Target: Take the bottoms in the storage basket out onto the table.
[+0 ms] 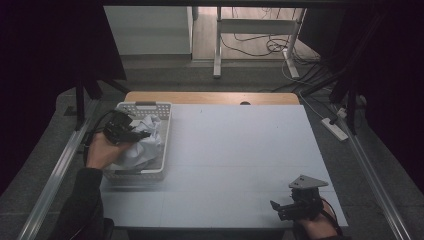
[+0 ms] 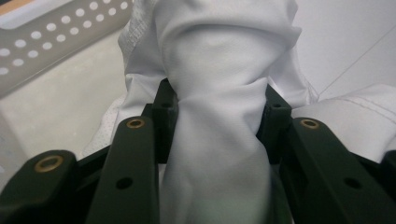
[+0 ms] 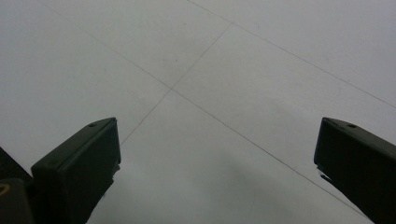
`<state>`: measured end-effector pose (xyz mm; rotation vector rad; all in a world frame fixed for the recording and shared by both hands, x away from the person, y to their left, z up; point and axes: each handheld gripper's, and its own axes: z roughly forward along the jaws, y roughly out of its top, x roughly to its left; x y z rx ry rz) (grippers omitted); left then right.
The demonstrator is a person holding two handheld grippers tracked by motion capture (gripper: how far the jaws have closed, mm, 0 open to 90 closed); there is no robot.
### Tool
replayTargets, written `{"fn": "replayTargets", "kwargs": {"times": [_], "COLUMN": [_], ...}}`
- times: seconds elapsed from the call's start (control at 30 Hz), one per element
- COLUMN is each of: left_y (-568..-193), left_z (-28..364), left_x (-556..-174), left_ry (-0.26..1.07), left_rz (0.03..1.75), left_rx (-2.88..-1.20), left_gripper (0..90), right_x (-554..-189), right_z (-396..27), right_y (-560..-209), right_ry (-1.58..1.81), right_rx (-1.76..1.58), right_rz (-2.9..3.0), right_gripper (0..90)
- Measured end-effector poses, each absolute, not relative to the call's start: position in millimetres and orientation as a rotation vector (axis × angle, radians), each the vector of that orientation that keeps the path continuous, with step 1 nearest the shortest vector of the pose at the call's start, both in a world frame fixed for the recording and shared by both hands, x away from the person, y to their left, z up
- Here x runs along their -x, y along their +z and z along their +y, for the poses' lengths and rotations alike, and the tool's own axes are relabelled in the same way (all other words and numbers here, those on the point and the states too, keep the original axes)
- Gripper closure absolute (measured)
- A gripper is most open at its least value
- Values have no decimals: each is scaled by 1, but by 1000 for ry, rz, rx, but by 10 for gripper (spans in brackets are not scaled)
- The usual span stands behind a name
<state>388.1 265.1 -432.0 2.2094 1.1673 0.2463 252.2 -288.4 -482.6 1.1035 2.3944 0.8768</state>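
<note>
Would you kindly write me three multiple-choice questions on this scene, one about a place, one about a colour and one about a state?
1. Where on the table does the basket stand?
A. At its left side
B. At its right side
C. In its middle

2. What colour is the cloth in the basket?
A. Red
B. White
C. Black

3. How do the jaws of the right gripper stand?
A. Closed on the cloth
B. Closed on the basket's rim
C. Apart, with nothing between them

Answers:
1. A, since the high view shows the basket at the table's left edge, by the left gripper.
2. B, since the bunched fabric between the left gripper's jaws is white.
3. C, since the right gripper view shows bare table between its two jaws.
</note>
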Motion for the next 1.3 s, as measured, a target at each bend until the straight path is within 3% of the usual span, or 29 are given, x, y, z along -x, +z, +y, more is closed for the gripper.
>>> {"fn": "replayTargets", "kwargs": {"times": [1.3], "left_y": [-352], "left_z": [267], "left_x": [-393], "left_ry": [312], "left_rz": [1119], "left_rx": [-2164], "left_gripper": [598], "right_x": [-252], "right_z": [-288], "right_y": [-483], "right_ry": [877], "right_rx": [-1107], "right_rz": [2391], "right_gripper": [7]}}
